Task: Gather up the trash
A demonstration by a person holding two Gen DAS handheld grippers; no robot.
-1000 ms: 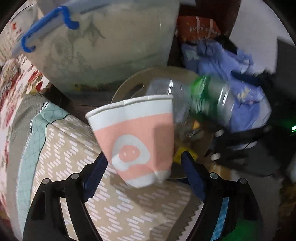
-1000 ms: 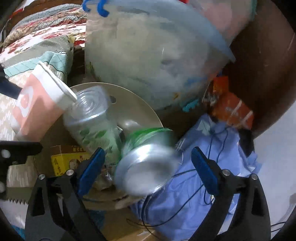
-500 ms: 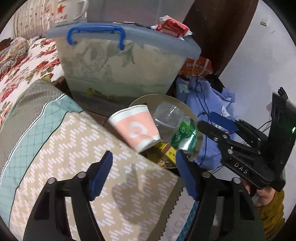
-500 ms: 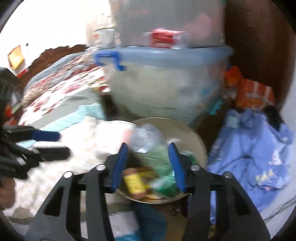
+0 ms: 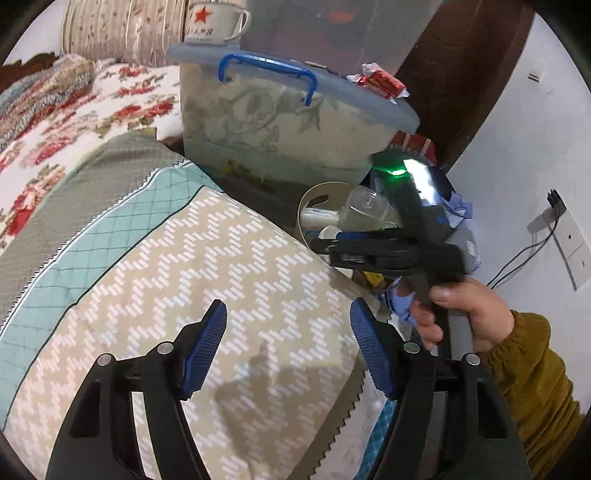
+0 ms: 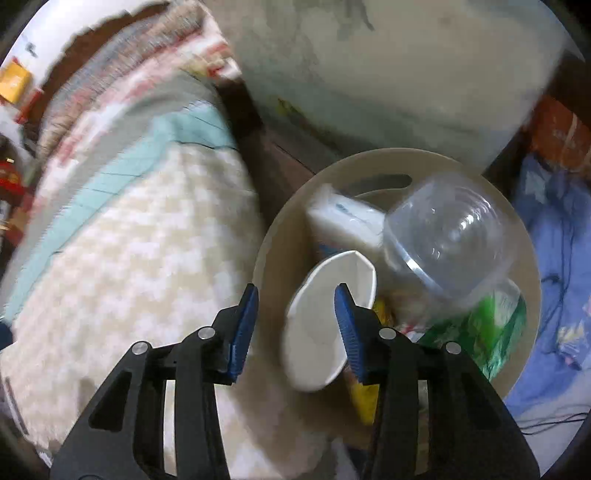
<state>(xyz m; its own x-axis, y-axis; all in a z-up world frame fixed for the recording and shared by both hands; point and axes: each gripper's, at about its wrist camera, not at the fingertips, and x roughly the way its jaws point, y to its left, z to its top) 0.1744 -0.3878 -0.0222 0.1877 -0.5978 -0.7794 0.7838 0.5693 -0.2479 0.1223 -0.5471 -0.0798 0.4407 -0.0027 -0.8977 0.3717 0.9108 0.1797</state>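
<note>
Patterned bedspread [image 5: 155,258] beside bin [image 6: 413,162]

Patterned quilt [image 5: 177,273]: beige zigzag panel, teal grid band, grey band, saw-tooth trim; fills the lower left of both views. Floral bedspread [image 5: 74,122] lies beyond it, with a fuzzy striped blanket [image 5: 33,92] at its far edge. Translucent storage box [image 5: 280,133], blue handle [image 5: 266,70], stands beside the bed. White enamel mug with red star [image 5: 210,20] sits on its lid. Wall socket [image 5: 570,240] with black cable at right. Blue cloth [image 6: 554,258] crumpled on the floor.
</note>
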